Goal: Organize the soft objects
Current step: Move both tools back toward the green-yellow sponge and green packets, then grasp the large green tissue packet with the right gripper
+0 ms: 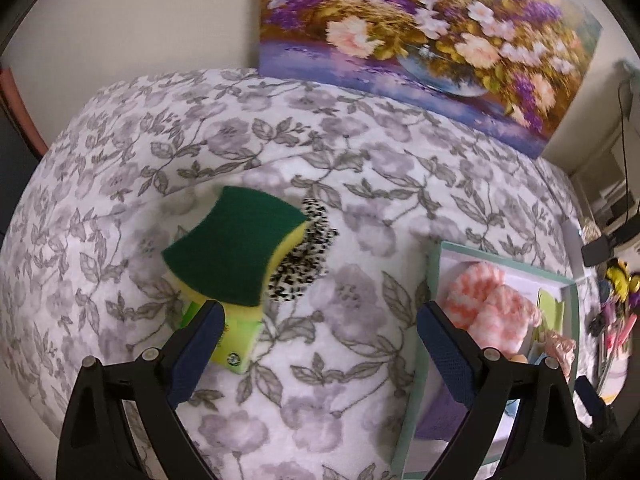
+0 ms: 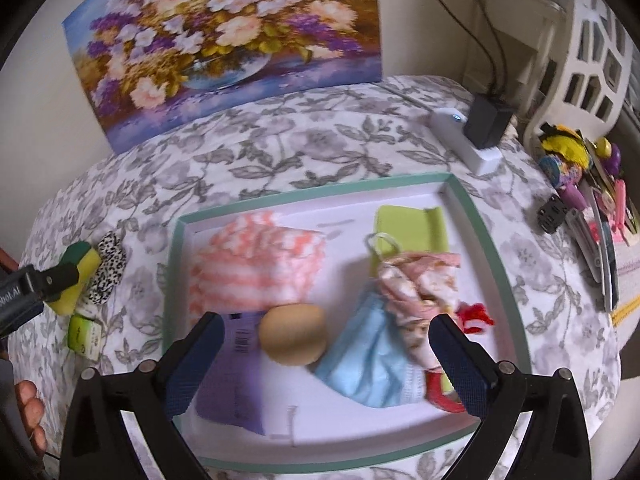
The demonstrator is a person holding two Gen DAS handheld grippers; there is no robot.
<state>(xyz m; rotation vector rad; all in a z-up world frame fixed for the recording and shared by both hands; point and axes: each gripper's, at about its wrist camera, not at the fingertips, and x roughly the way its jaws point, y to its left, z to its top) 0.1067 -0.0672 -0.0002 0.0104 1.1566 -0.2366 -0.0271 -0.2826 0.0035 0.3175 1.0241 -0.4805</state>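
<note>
A green-and-yellow sponge (image 1: pixel 236 248) lies on the floral cover, with a leopard-print soft piece (image 1: pixel 304 256) against its right side. My left gripper (image 1: pixel 320 312) hangs open just in front of them, its left finger over the sponge's near corner. A teal-rimmed tray (image 2: pixel 472 208) holds a pink-white fluffy cloth (image 2: pixel 260 264), a tan round sponge (image 2: pixel 292 334), a blue face mask (image 2: pixel 368 356), a pink floral cloth (image 2: pixel 416 280), a green cloth (image 2: pixel 408 228) and a purple cloth (image 2: pixel 228 380). My right gripper (image 2: pixel 326 320) stands wide open above the tray, holding nothing.
A flower painting (image 2: pixel 224 40) leans on the wall behind. A white power strip with a black adapter (image 2: pixel 480 128) lies behind the tray. Hair accessories and tools (image 2: pixel 584 192) crowd the right edge. A person's fingers (image 2: pixel 32 408) show at the lower left.
</note>
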